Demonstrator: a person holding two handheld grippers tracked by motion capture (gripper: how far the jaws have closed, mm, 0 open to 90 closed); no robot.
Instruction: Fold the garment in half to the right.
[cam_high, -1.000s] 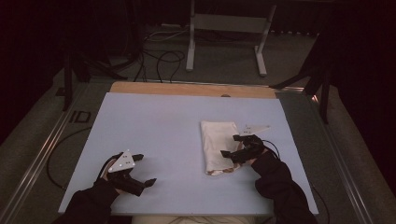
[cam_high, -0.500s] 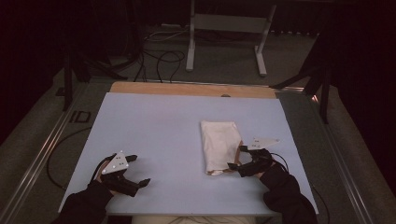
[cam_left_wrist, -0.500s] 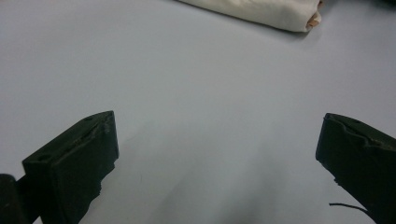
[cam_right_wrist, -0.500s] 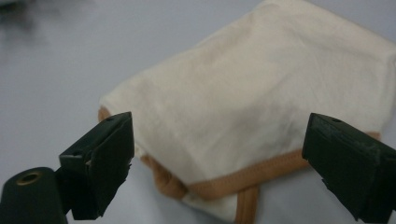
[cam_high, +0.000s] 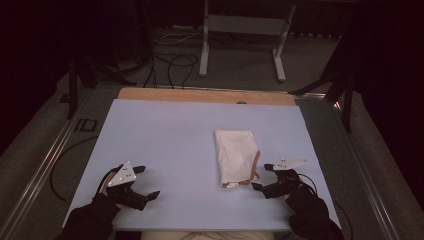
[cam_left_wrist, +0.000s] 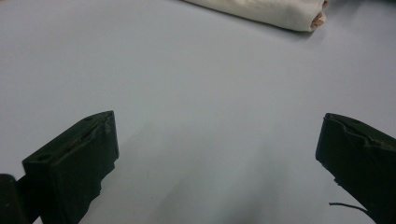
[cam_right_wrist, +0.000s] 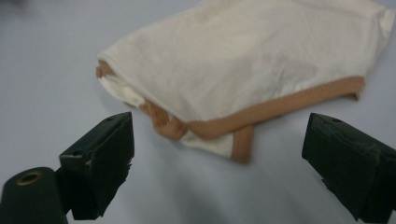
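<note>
A: Status on the tools?

B: Right tool (cam_high: 264, 176) is spread wide, nothing between the jaws. It sits at the near right of the surface (cam_high: 165, 135), pointing at the folded cloth (cam_high: 236, 156), just beside its near end and not touching. In my right gripper view the cloth (cam_right_wrist: 252, 70) lies flat just past the jaws, cream fabric with a tan band along the near edge, the layers bunched at the near left corner.

A: Left?

B: Left tool (cam_high: 145, 182) is also open and empty, near left of the surface, well apart from the cloth. In my left gripper view there is bare surface (cam_left_wrist: 187, 93) between the jaws and the cloth's edge (cam_left_wrist: 271, 11) far off at the top.

A: Any containers?

B: None that I can see. The cloth is the one loose item, right of centre on the pale blue surface.

A: Room?

B: Dim. A wooden strip (cam_high: 200, 95) runs along the far edge of the surface. Beyond it are grey floor, a metal stand (cam_high: 245, 30) and loose black cables (cam_high: 170, 60). A metal rail (cam_high: 45, 165) runs along the left side.
</note>
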